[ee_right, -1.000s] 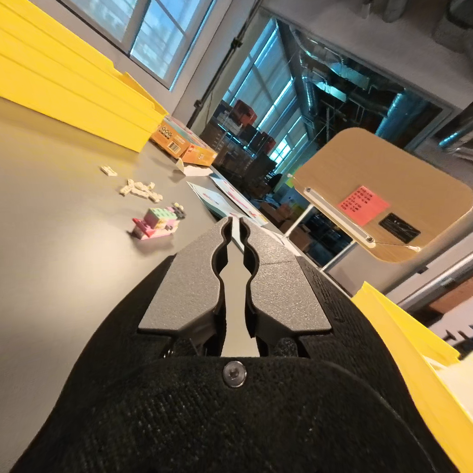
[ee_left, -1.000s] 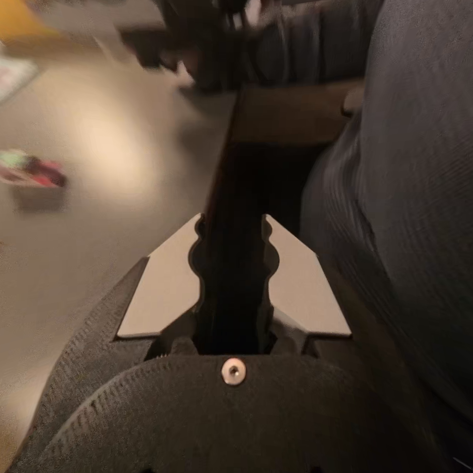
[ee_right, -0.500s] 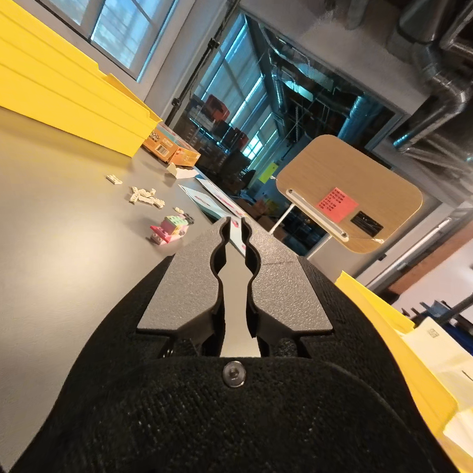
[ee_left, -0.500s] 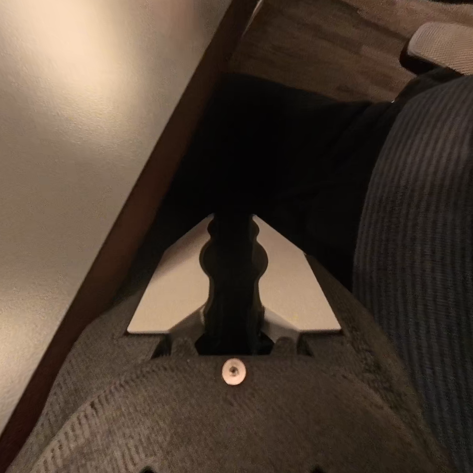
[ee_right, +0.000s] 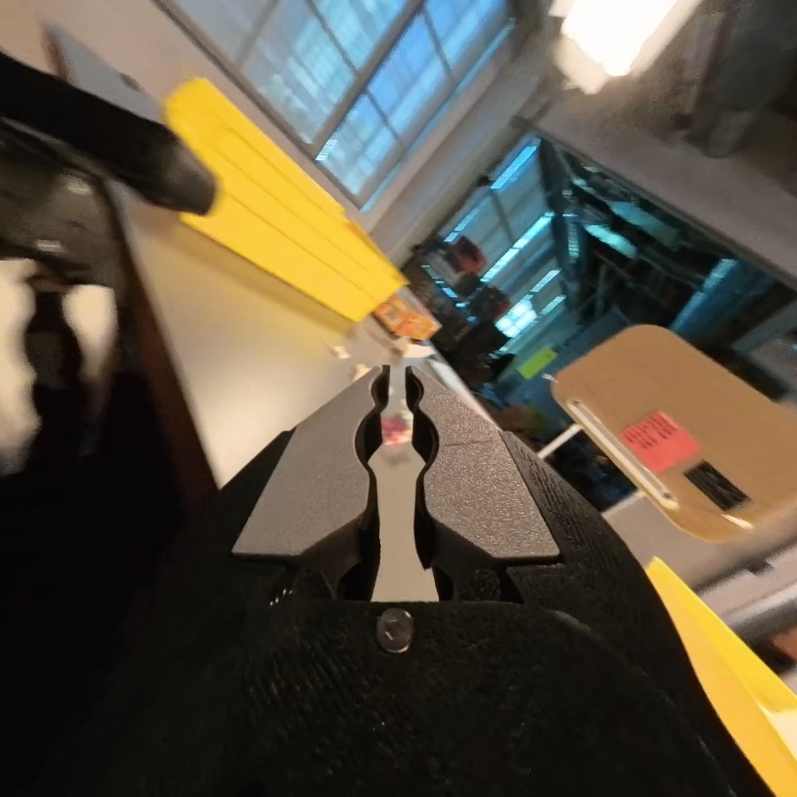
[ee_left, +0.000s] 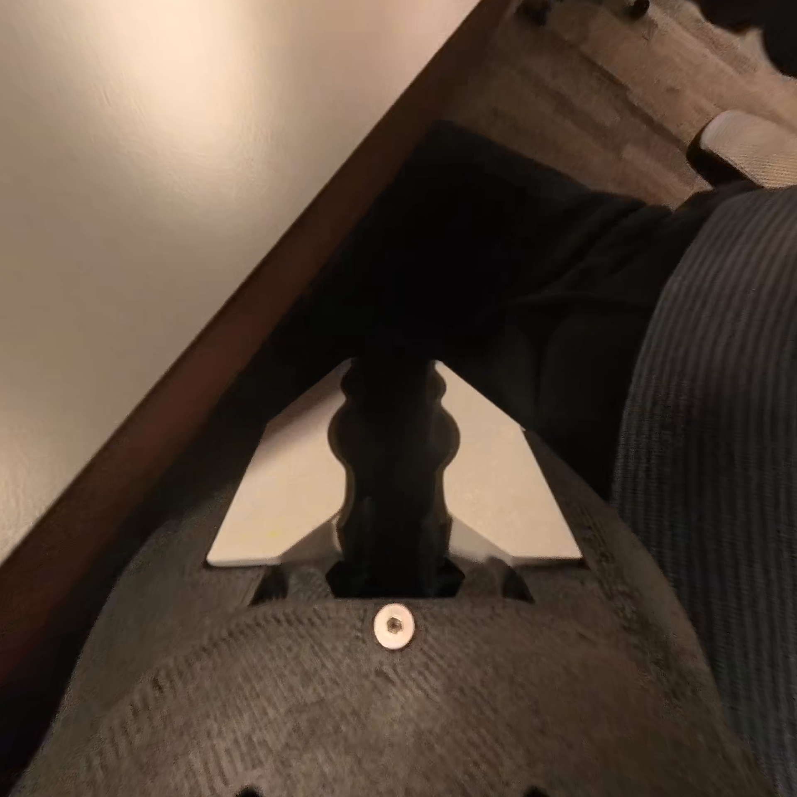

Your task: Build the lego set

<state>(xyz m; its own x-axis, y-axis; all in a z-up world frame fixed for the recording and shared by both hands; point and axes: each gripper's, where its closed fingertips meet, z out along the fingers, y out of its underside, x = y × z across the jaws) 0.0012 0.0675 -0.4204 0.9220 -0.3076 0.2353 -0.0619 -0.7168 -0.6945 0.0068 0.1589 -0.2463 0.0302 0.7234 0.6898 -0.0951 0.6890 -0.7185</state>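
1. At the bottom centre of the left wrist view, the left gripper [ee_left: 393, 375] is seen with its pale fingers [ee_left: 297, 487] spread and nothing between them; they are aimed past the brown edge of the desk [ee_left: 129, 194], toward dark trousers [ee_left: 453, 258] and a ribbed grey garment [ee_left: 711, 388] at the right of the frame.
2. At the bottom centre of the right wrist view, the right gripper [ee_right: 397, 370] is seen with its grey fingers [ee_right: 315, 487] nearly pressed together, a narrow slit left at the tips and nothing gripped.
3. A blurred pink brick model [ee_right: 394, 427] is seen through that slit, lying farther off on the desk.
4. A yellow bin [ee_right: 733, 673] fills the lower right corner; its contents cannot be told.
5. Stacked yellow trays [ee_right: 280, 224] lie at the upper left, with an orange box [ee_right: 407, 321] beyond them; what they hold is not shown.
6. Compared with half a second earlier, the right view has swung, the brick model now lies behind the fingers, and a dark blurred object [ee_right: 108, 151] has entered at the upper left.
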